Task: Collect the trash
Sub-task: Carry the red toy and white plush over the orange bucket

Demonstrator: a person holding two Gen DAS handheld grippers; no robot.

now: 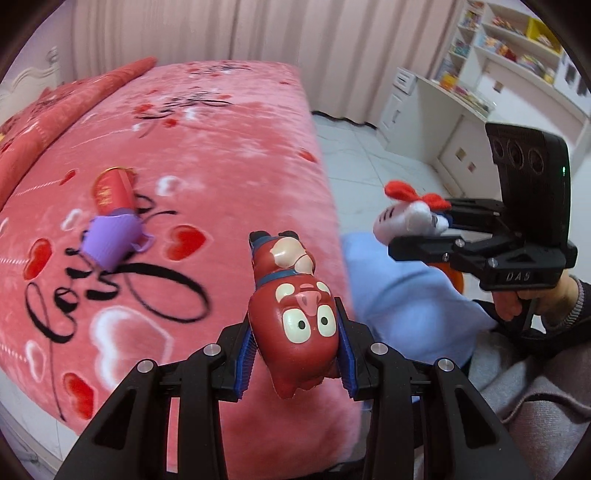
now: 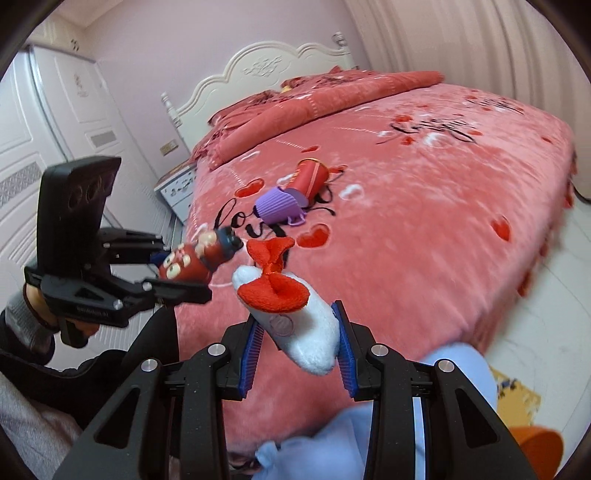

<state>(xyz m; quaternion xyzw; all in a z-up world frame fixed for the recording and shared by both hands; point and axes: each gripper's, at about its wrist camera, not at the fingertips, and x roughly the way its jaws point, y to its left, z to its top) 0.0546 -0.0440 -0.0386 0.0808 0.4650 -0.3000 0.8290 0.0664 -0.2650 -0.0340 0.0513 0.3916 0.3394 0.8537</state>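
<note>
Narrowly parted, left fingers [image 1: 341, 354] pinch red pig toy [image 1: 295, 321]; right fingers [image 2: 255, 350] pinch white plush [image 2: 310, 332].

Location: home bedroom. Indicators: bed [image 2: 424, 229] with pink heart-print blanket, carved white headboard [image 2: 258, 70], white wardrobe [image 2: 55, 122], curtains [image 1: 221, 29], bookshelf [image 1: 517, 48].

Soft, even daylight is filtering through the curtains [image 1: 258, 29], leaving both views bright with faint shadows and no glare. Motion blur is smearing the bedspread [image 1: 192, 155] and far shelves [image 1: 517, 48], while fisheye distortion is bending the edges into dark corners.
</note>
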